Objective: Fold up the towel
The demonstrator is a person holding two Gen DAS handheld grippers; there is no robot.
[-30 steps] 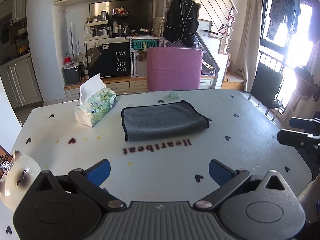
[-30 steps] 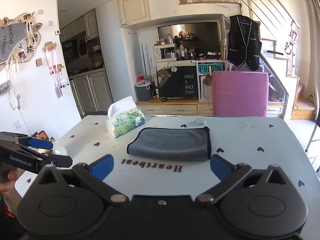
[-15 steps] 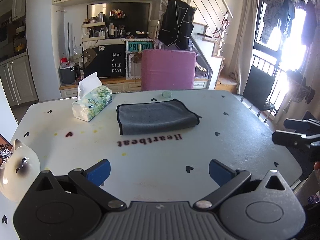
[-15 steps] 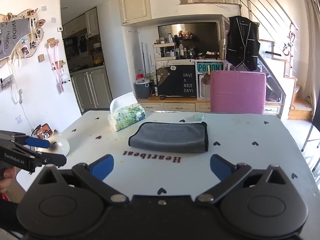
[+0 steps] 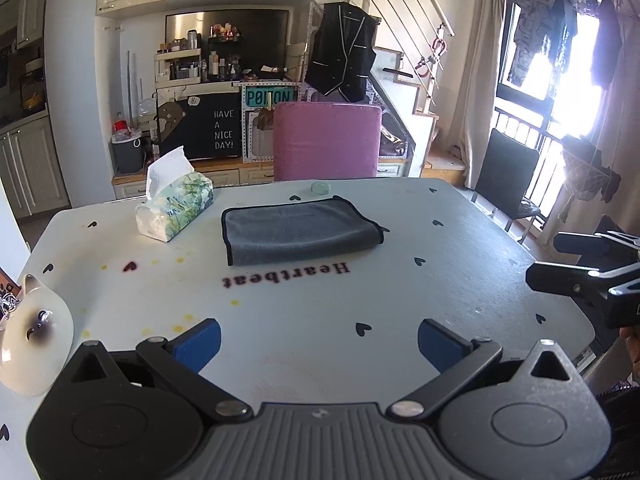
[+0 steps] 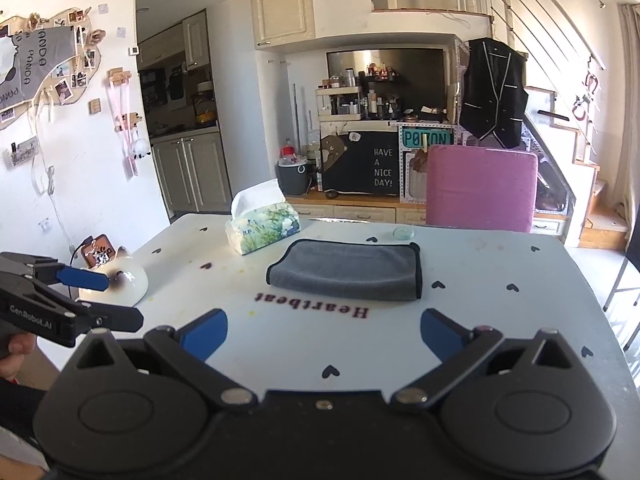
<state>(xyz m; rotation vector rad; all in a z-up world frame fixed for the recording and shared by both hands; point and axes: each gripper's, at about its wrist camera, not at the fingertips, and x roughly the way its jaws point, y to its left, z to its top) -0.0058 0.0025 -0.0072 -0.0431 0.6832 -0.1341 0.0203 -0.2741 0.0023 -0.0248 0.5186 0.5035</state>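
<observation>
A grey towel with a dark border lies folded flat on the white table, beyond the word "Heartbeat". It also shows in the right wrist view. My left gripper is open and empty, held back near the table's front edge, well short of the towel. My right gripper is open and empty too, near the front edge. Each gripper shows in the other's view, the right one off the table's right side and the left one at its left side.
A tissue box stands left of the towel. A white cat-shaped ornament sits at the table's left edge. A small glass dish lies behind the towel. A pink chair stands at the far side, a black chair to the right.
Both grippers have drawn back from the towel and risen slightly, so the table looks farther away. The towel has not moved. Both grippers stay open.
</observation>
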